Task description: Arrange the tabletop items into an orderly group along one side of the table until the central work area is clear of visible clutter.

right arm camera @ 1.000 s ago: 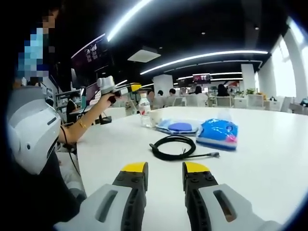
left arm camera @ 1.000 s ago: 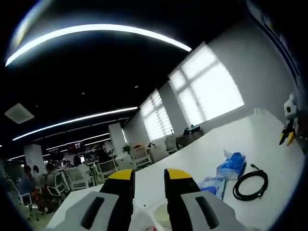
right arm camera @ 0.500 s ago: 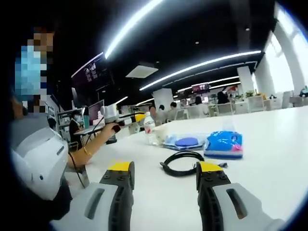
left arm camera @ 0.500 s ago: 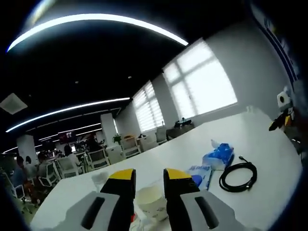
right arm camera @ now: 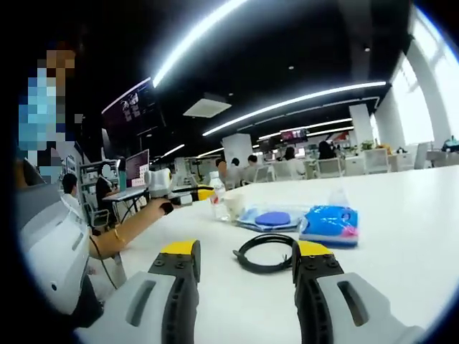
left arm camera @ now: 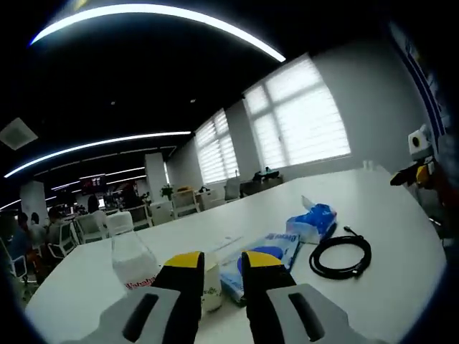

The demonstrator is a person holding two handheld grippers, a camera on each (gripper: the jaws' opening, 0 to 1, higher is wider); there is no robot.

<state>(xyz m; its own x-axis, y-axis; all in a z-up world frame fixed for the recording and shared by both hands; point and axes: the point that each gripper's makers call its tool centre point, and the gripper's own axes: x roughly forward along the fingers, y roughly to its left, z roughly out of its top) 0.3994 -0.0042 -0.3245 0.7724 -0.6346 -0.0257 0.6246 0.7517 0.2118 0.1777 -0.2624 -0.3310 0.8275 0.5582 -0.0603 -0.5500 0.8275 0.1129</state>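
Left tool (left arm camera: 216, 261), its jaws standing close together with only a narrow gap and nothing gripped, points at a paper cup (left arm camera: 211, 285) that sits on the white worktop (left arm camera: 373, 208) directly ahead, partly hidden between the jaw tips. A clear water bottle (left arm camera: 133, 259) stands upright just beside the cup on its left. To the cup's right lies a flat blue wipes pack (left arm camera: 262, 258), its long axis running away toward a blue tissue pack (left arm camera: 313, 222) farther off; a coiled black cable (left arm camera: 340, 256) lies flat near both, its loose plug end pointing away.

Right tool (right arm camera: 245, 252) is released, jaws wide apart and empty, with the cable (right arm camera: 264, 251) lying straight ahead between them and the tissue pack (right arm camera: 330, 223) just beyond to the right. The left tool (right arm camera: 199, 193) shows there beside the bottle (right arm camera: 217, 203). By my reading, the right tool is nearer the cable, the left nearer the cup.
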